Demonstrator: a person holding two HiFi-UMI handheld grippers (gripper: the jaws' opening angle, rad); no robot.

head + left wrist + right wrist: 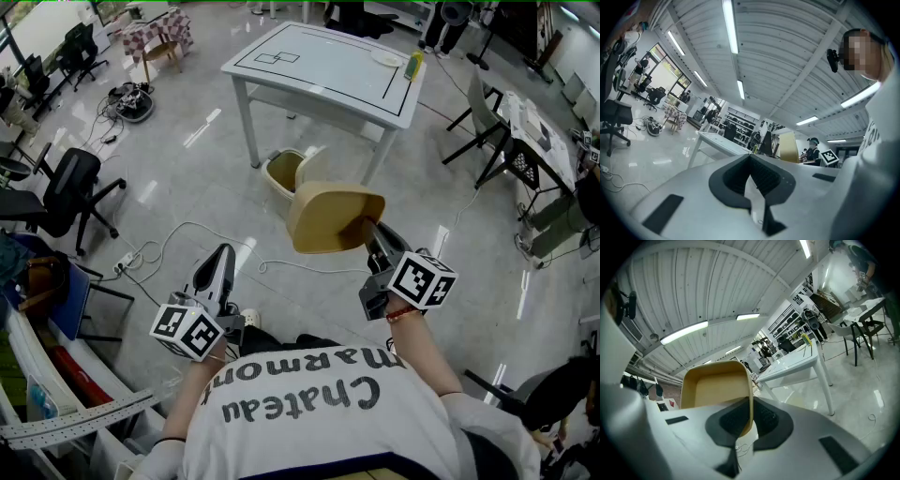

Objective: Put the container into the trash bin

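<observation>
Out on the open floor, short of the table [319,66], I'm in the carry, not the drop. The right gripper [749,416] is clamped down on one side wall of the tan container [328,217], with the wall pinched thin between the dark pads. The container hangs out in front of me in the air, and its hollow looks empty from the gripper's own camera. The left gripper [222,255] rides low beside my hip. Its jaws are closed together with nothing between them, so it's a spare for now. The target is the trash bin [281,176], which stands on the floor by the table's near edge, close to the table leg [247,122]. Its mouth is open and its lid [314,164] is tipped up on the side nearer me. From my head the container overlaps that lid, but I judge it sits higher and not yet over the mouth. How far short I can't say. Next I'd need to step in, bring the container squarely above the opening, clear of the raised lid and the tabletop's overhang, and only then let the jaws part. Watch the white cable [187,234] snaking across the floor by my feet, a trip hazard. The office chair [70,192] to my left is well apart and no bother. The yellow bottle [413,66] on the table's far corner stays out of this.
</observation>
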